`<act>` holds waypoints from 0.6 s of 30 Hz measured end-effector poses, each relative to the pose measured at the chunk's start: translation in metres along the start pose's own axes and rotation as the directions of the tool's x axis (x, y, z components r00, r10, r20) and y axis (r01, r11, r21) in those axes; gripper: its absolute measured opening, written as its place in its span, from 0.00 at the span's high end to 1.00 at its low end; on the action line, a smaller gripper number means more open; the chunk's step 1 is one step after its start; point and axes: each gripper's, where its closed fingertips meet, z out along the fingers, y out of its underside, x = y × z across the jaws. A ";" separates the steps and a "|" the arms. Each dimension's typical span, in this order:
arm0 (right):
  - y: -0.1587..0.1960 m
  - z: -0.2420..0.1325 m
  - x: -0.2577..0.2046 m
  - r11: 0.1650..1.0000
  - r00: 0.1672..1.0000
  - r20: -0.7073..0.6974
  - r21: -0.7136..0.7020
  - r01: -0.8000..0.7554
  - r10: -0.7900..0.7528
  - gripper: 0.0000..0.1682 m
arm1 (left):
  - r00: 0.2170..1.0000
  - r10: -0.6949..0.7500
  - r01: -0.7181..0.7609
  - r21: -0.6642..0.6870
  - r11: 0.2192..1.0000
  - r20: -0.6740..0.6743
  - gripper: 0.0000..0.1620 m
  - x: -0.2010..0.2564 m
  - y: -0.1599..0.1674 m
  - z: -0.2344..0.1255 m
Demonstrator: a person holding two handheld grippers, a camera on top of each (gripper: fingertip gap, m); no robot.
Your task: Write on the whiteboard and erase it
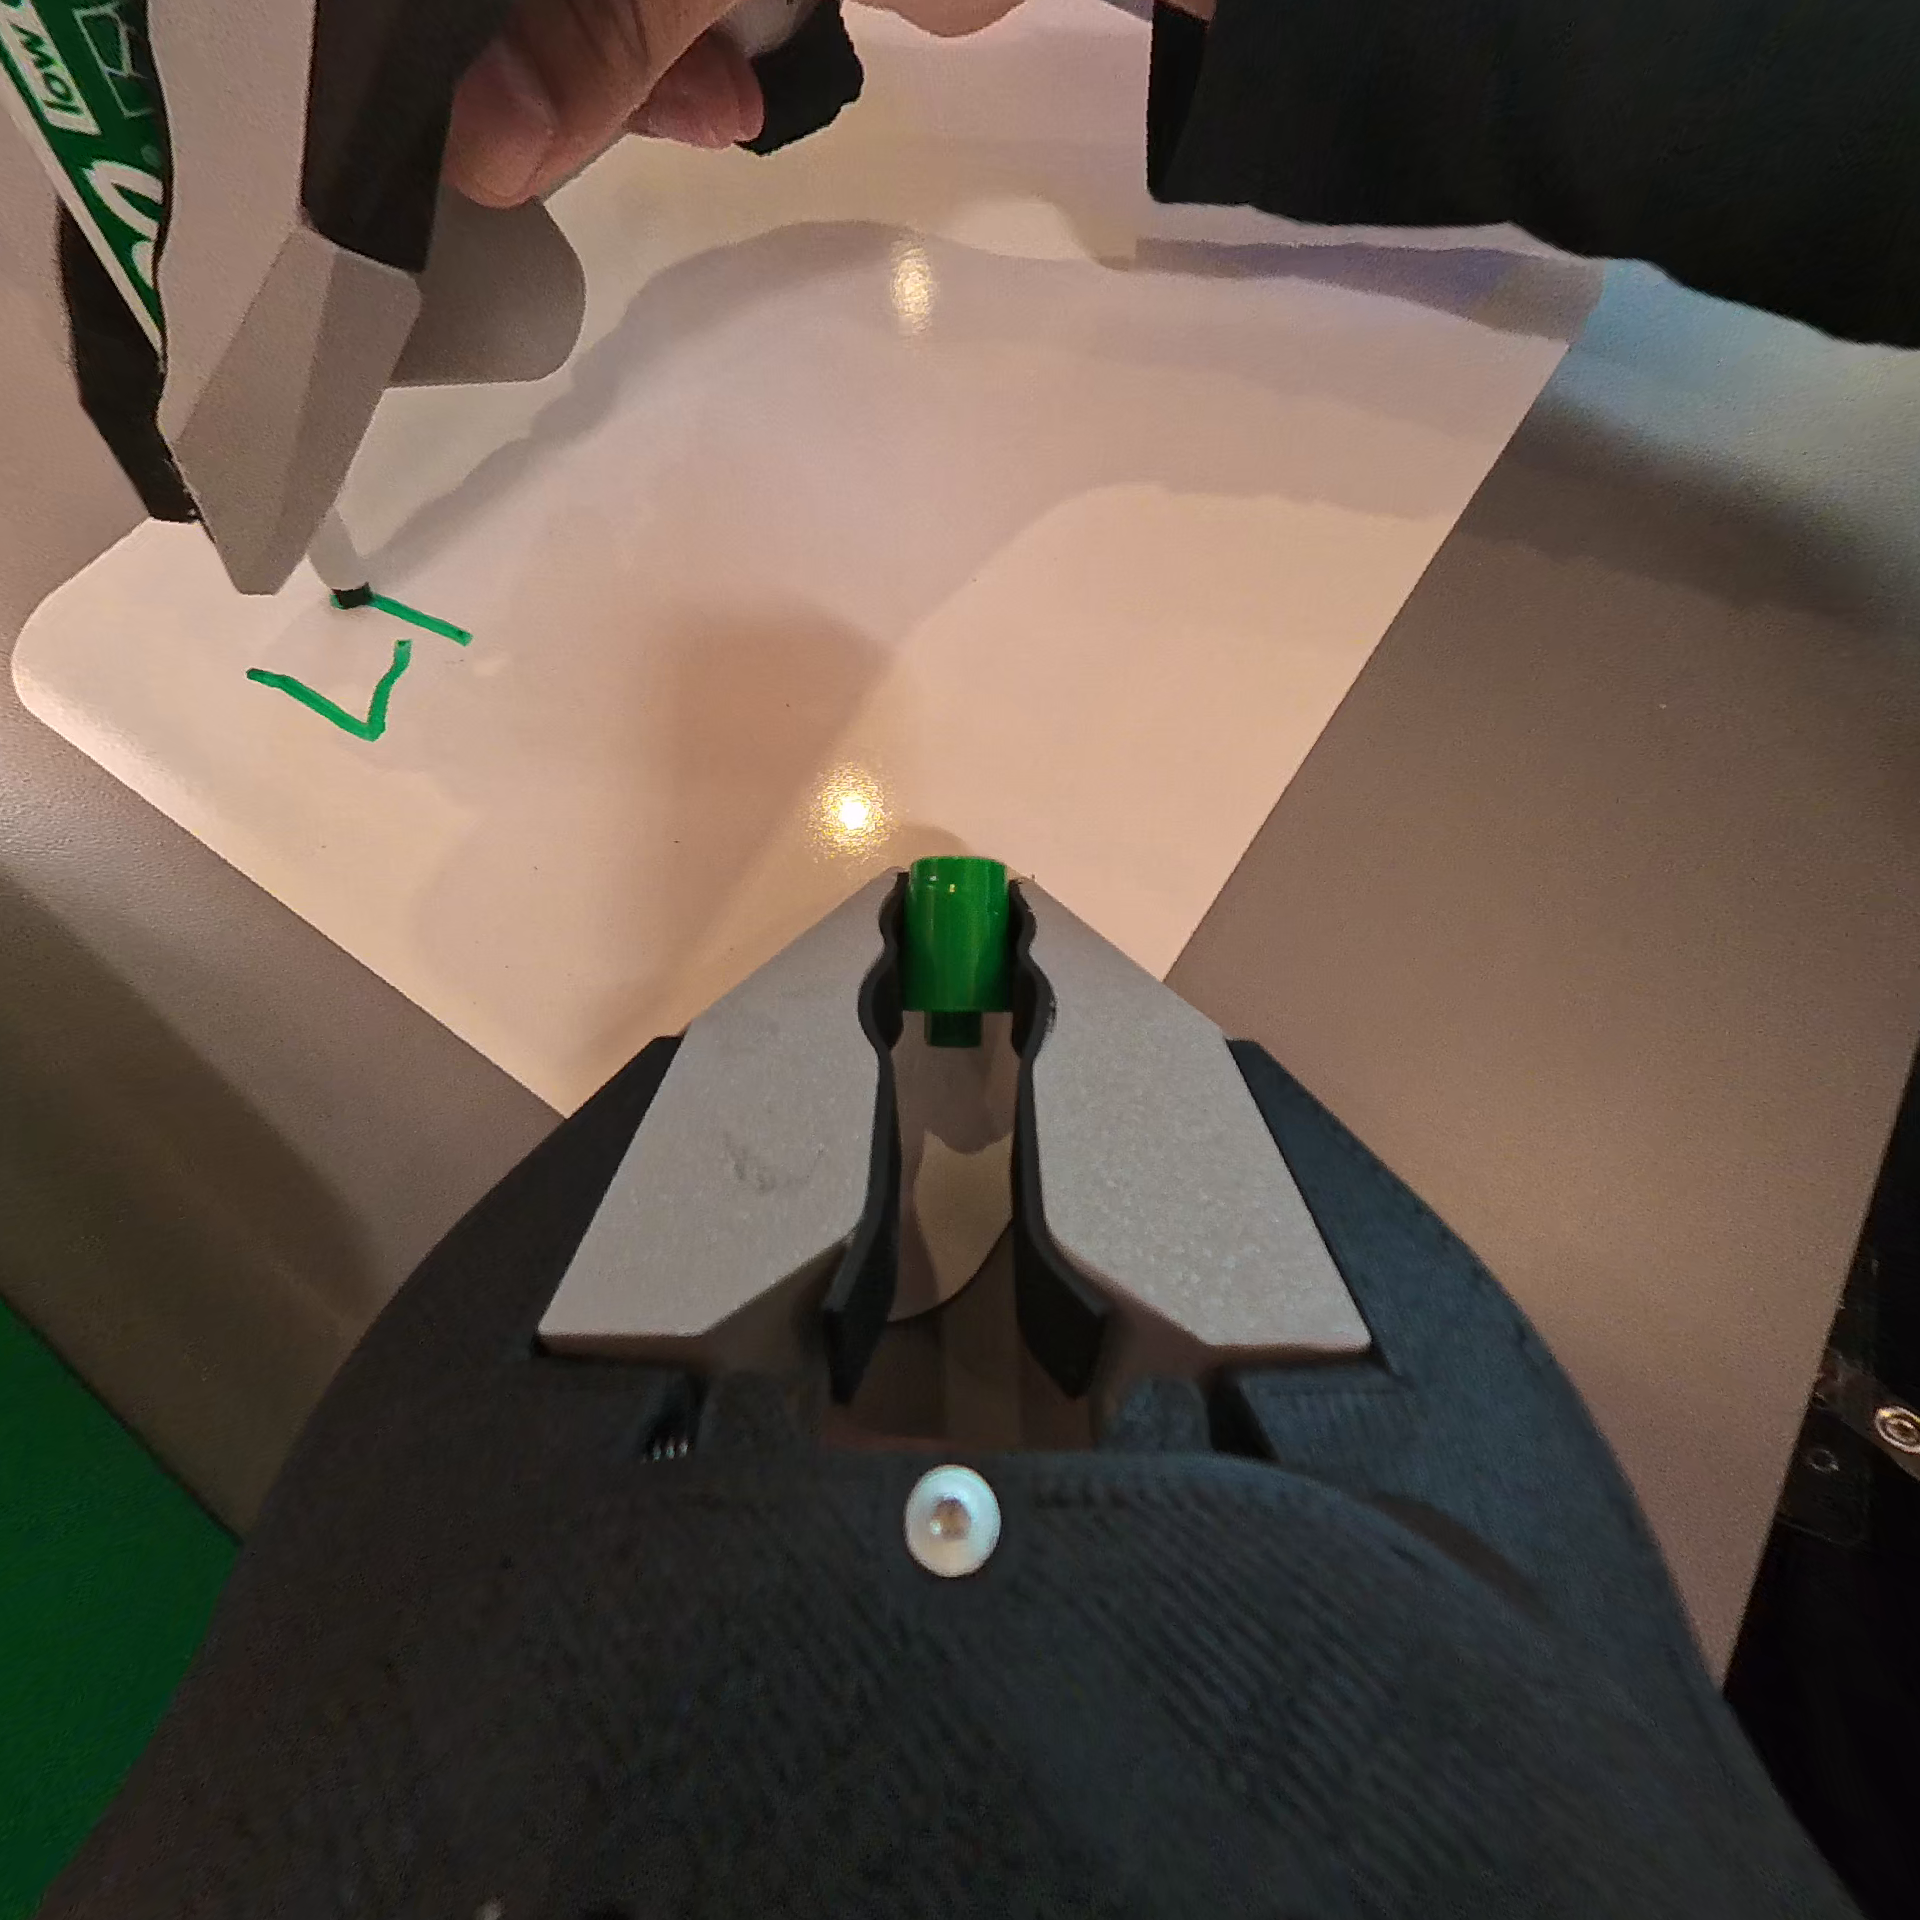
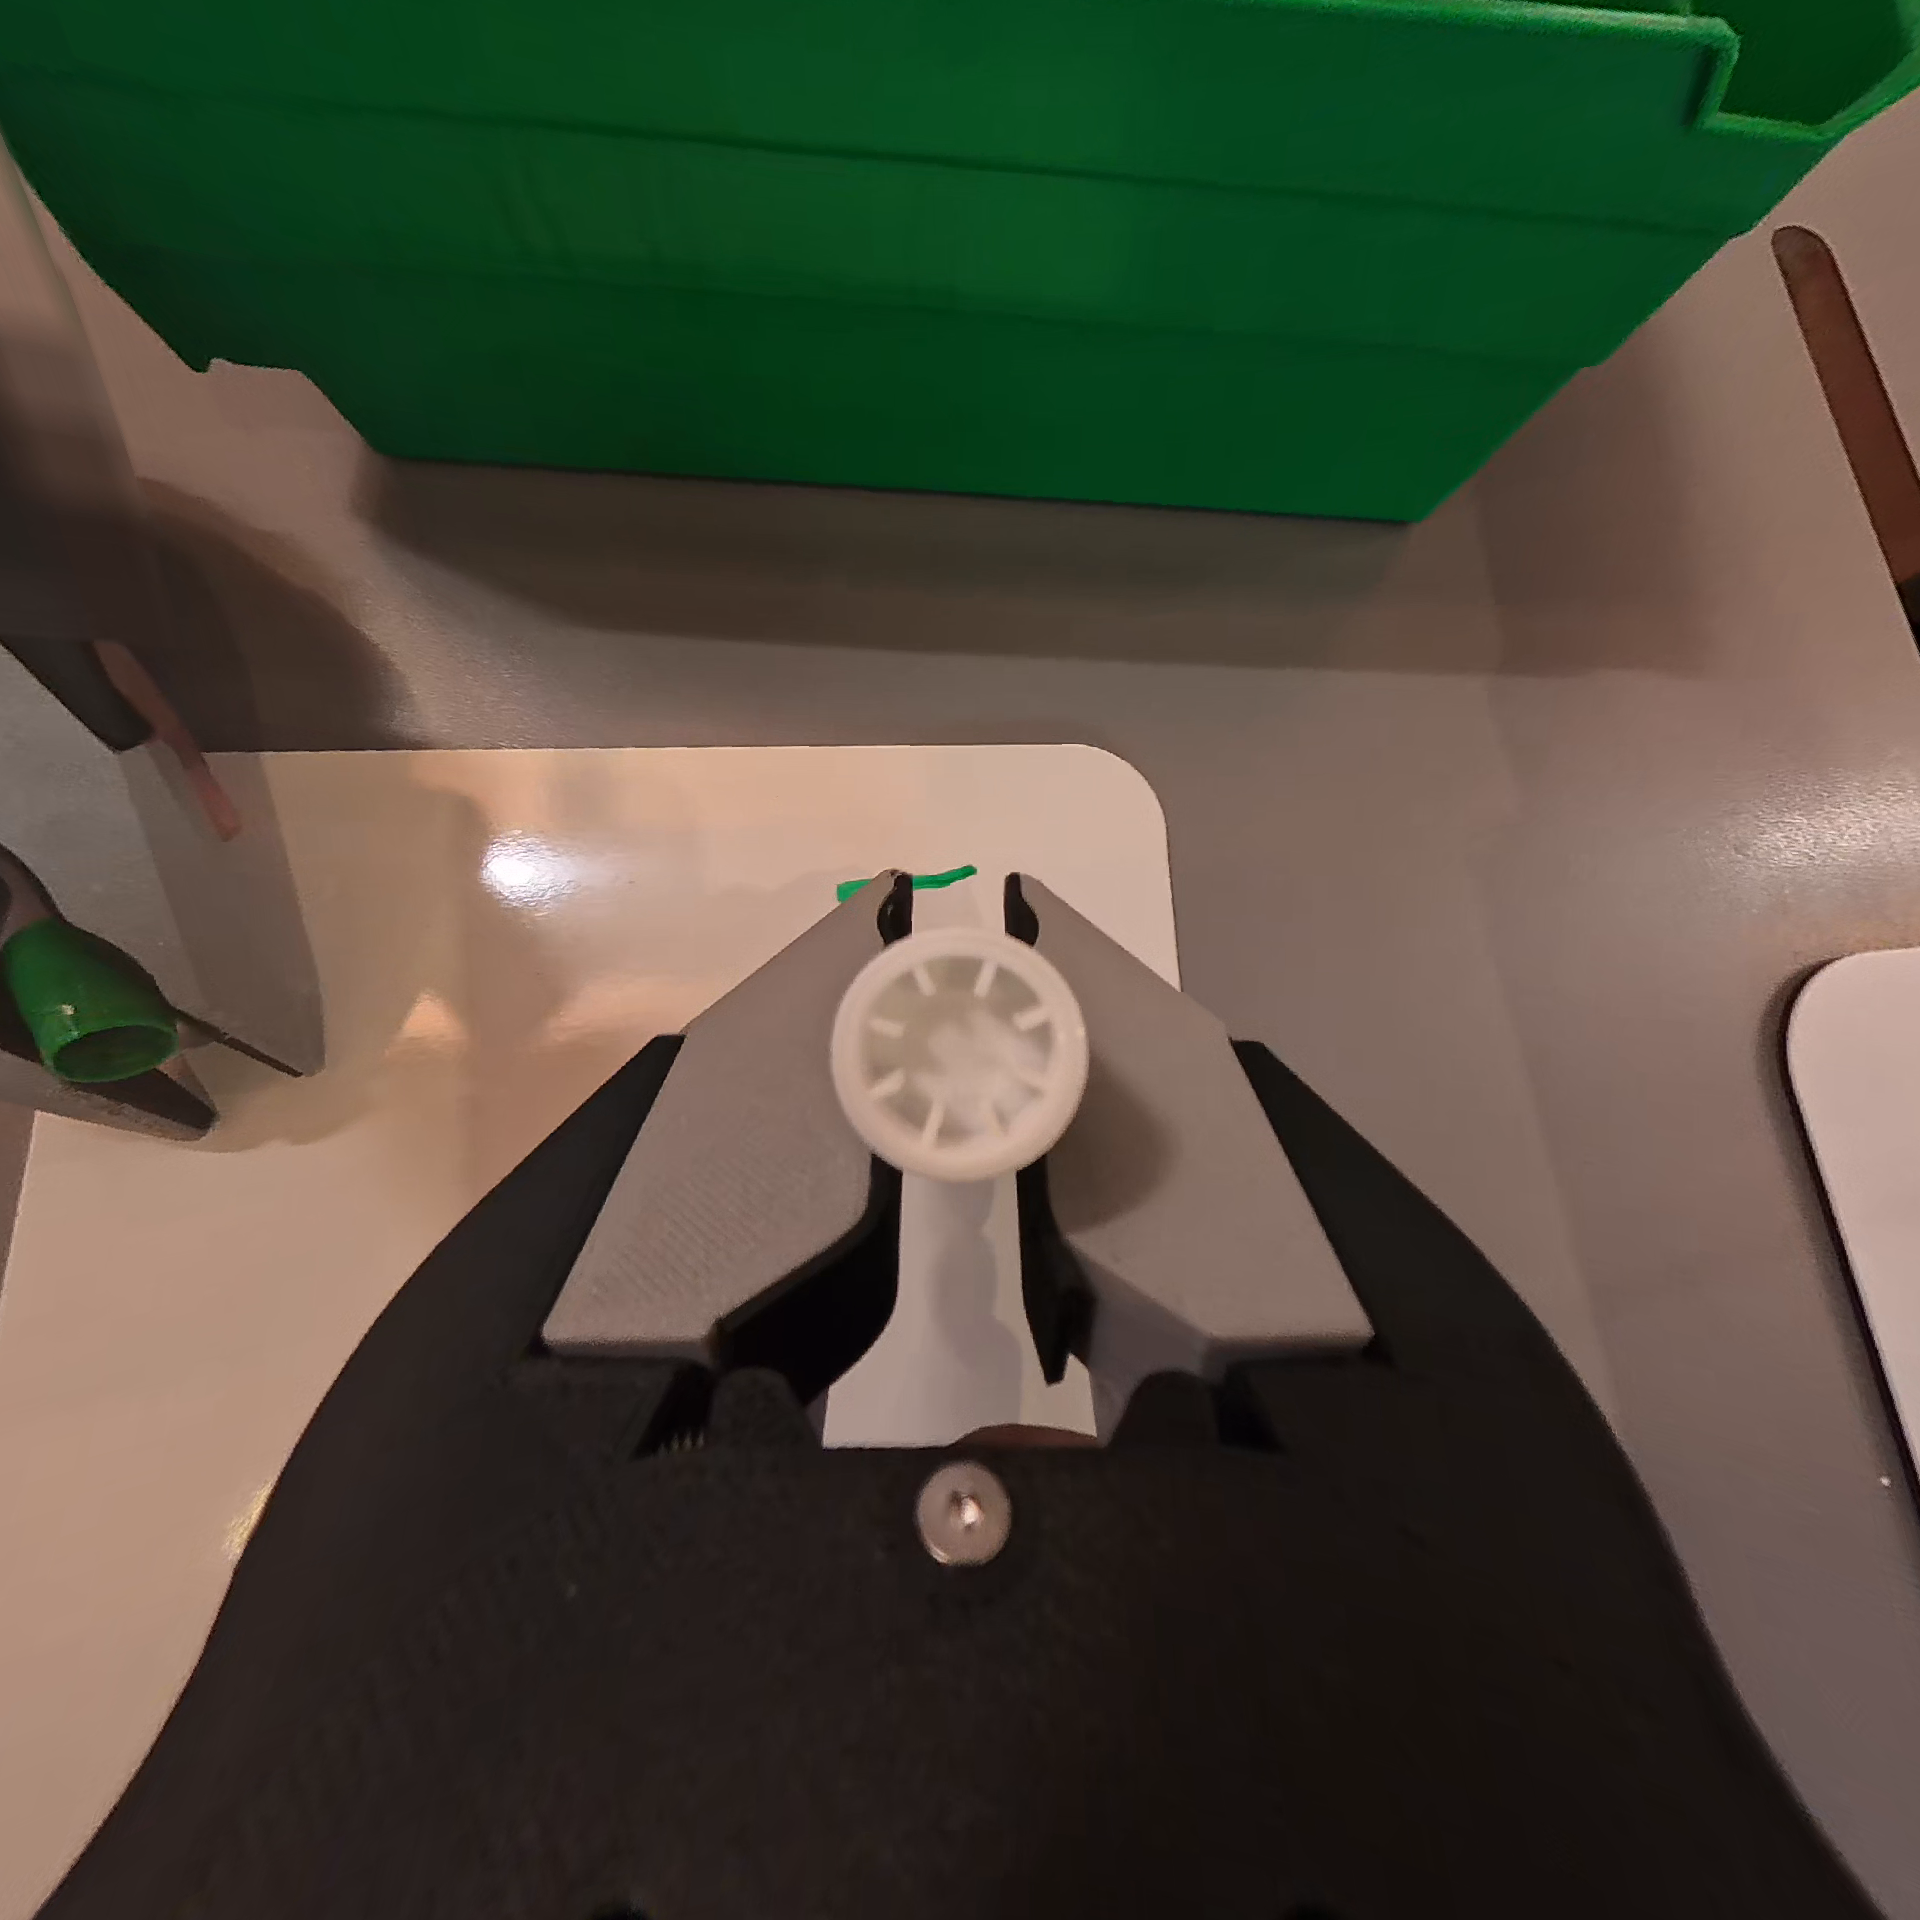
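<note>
The right gripper (image 2: 956,909) clamped the light, stiff marker (image 2: 958,1060) mid-barrel, its tip on the slippery whiteboard (image 1: 727,520); the left gripper (image 1: 956,935) pinched the small cap (image 1: 954,940).

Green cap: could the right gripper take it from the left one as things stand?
Probably not: the right gripper is shut on the marker, mid-stroke on the whiteboard. The cap sits clamped in the left gripper.

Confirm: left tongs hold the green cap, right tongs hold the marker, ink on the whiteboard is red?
Not red: the ink strokes on the whiteboard are green, per the left wrist view. Left tongs do grip the green cap; right tongs hold the marker.
</note>
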 end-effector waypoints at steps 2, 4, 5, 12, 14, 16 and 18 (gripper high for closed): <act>0.002 -0.002 -0.001 1.000 1.000 0.001 -0.010 0.005 -0.005 0.91 | 1.000 0.000 0.000 0.000 1.000 0.000 0.91 0.000 0.000 0.000; 0.004 -0.004 -0.004 1.000 1.000 0.008 -0.017 0.005 -0.005 0.91 | 1.000 0.000 0.000 0.000 1.000 0.000 0.91 0.000 0.000 0.000; 0.005 -0.005 -0.006 1.000 1.000 0.014 -0.019 0.004 -0.004 0.91 | 1.000 -0.001 0.001 0.000 1.000 -0.001 0.91 0.000 0.000 0.000; 0.008 -0.009 -0.013 0.999 1.000 0.015 -0.034 0.019 -0.018 0.91 | 1.000 0.003 -0.003 0.000 1.000 0.003 0.91 0.000 0.000 0.000; 0.008 -0.009 -0.013 0.999 1.000 0.015 -0.036 0.019 -0.018 0.91 | 1.000 0.006 -0.005 -0.001 1.000 0.005 0.91 0.000 0.000 0.000; 0.008 -0.009 -0.013 0.999 1.000 0.014 -0.039 0.020 -0.020 0.91 | 1.000 0.005 -0.005 -0.001 1.000 0.005 0.91 0.000 0.000 0.000; 0.010 -0.009 -0.009 0.999 1.000 0.000 -0.048 0.022 -0.022 0.91 | 1.000 0.005 -0.005 -0.001 1.000 0.005 0.91 0.000 0.000 0.000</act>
